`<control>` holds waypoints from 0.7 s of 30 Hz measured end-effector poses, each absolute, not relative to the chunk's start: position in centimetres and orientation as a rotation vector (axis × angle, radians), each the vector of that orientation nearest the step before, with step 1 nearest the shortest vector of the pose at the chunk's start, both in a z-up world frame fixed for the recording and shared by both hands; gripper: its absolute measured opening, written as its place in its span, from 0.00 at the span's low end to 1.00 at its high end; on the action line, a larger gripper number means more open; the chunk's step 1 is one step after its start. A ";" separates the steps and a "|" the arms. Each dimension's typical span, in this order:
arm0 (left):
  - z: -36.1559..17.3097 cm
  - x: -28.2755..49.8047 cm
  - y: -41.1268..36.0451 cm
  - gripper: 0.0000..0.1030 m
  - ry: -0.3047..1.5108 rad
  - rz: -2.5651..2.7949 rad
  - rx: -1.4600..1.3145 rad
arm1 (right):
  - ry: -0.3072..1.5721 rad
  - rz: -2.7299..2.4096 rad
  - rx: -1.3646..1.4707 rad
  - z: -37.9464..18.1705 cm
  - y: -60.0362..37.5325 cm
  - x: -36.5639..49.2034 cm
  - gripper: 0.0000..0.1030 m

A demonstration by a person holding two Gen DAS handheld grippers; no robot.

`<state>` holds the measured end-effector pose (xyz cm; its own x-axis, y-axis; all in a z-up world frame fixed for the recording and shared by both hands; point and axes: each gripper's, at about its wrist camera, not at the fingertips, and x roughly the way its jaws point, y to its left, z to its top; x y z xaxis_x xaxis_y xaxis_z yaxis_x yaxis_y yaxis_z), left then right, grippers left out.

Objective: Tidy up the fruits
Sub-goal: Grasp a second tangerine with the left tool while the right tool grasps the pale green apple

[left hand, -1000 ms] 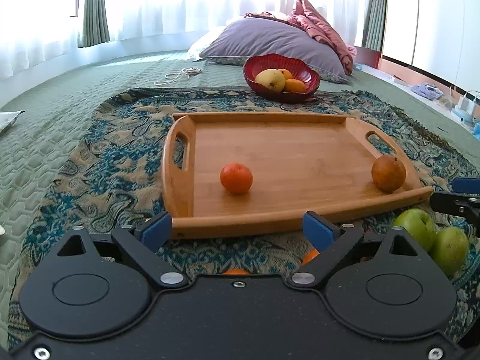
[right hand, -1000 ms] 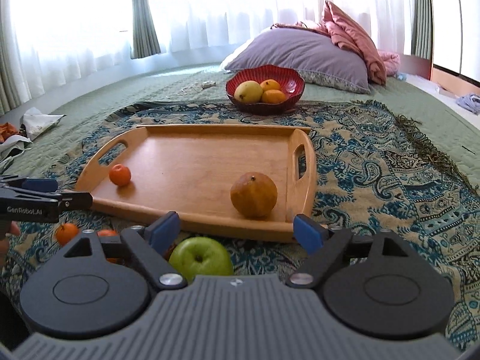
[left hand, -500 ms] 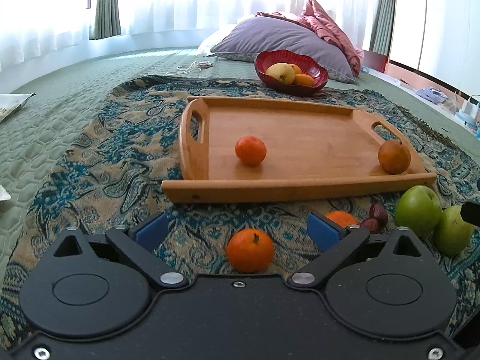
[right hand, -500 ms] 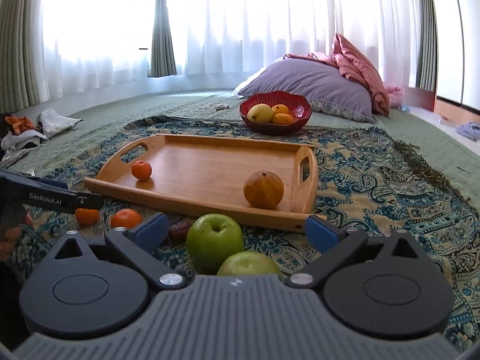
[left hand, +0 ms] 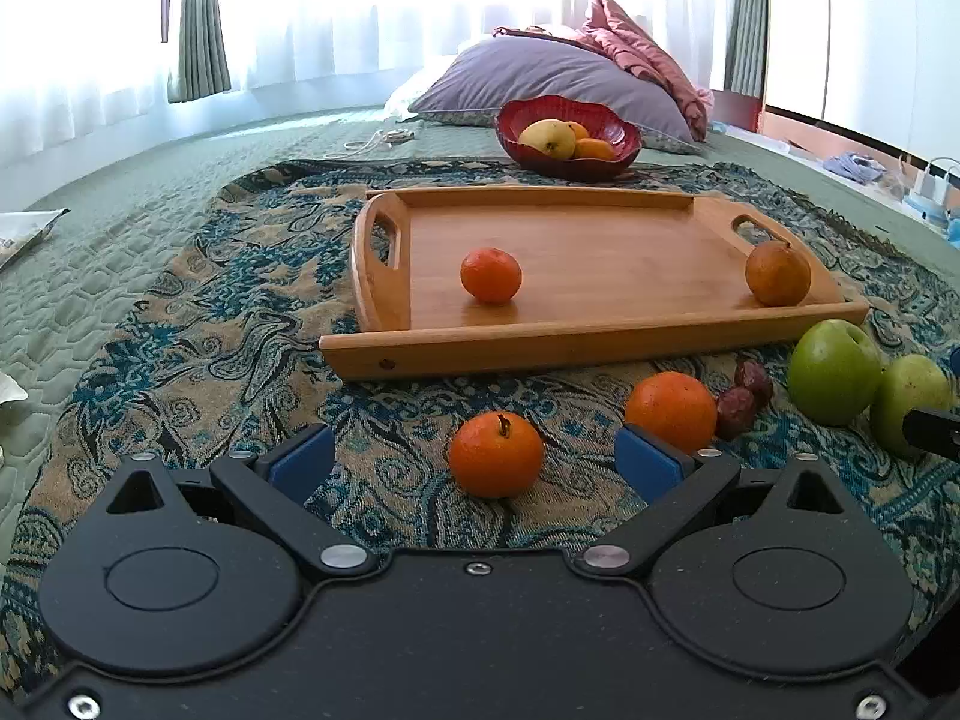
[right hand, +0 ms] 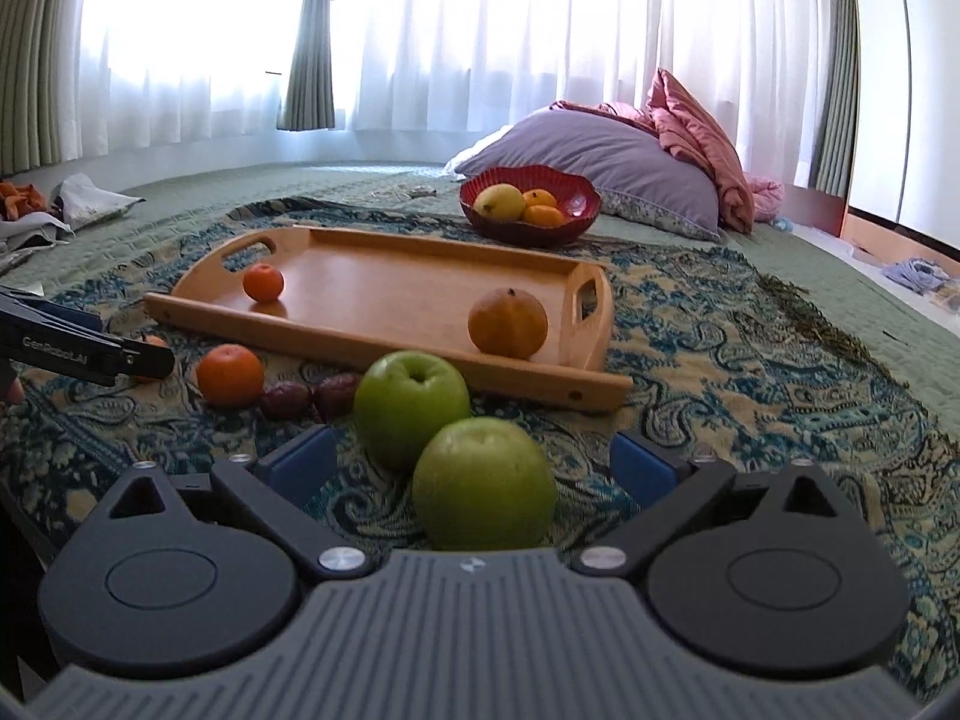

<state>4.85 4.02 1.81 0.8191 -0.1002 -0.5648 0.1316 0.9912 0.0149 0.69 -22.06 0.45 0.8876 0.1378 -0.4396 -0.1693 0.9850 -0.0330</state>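
Step in hand: both tools are lining up for a pick; judging by the layout, loose fruit on the patterned blanket is being gathered onto the wooden tray.
Left tool: its jaws are standing wide apart and gripping nothing; the near tangerine is sitting between the blue pads in the lower centre of the left view, apparently not touching either.
Right tool: its jaws are also spread wide and holding nothing; the near green apple is lying between the pads, low in the centre of the right view.
Fruit already on the tray: a small tangerine toward the left handle, a brownish orange at the right end.
Fruit waiting on the blanket: a second tangerine, two dark dates beside it, a far green apple touching the near one.
Red bowl: sitting beyond the tray, upper centre, with yellow and orange fruit inside.
Next move, as I judge it: each tool needs to ease forward until its fruit is centred, then close gently, since round fruit may roll off the pads.
Risk: the two apples are touching, so closing on one may nudge the other.
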 end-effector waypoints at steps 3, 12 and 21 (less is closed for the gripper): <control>1.7 4.7 4.0 0.91 0.599 -0.131 0.054 | 0.465 0.156 -0.057 0.0 -22.2 0.6 0.97; 1.5 4.7 4.1 0.62 0.616 -0.142 0.032 | 0.495 0.139 -0.018 -0.8 -22.5 0.8 0.87; 1.5 4.8 4.5 0.43 0.630 -0.152 -0.005 | 0.490 0.143 -0.036 -0.9 -22.0 0.8 0.78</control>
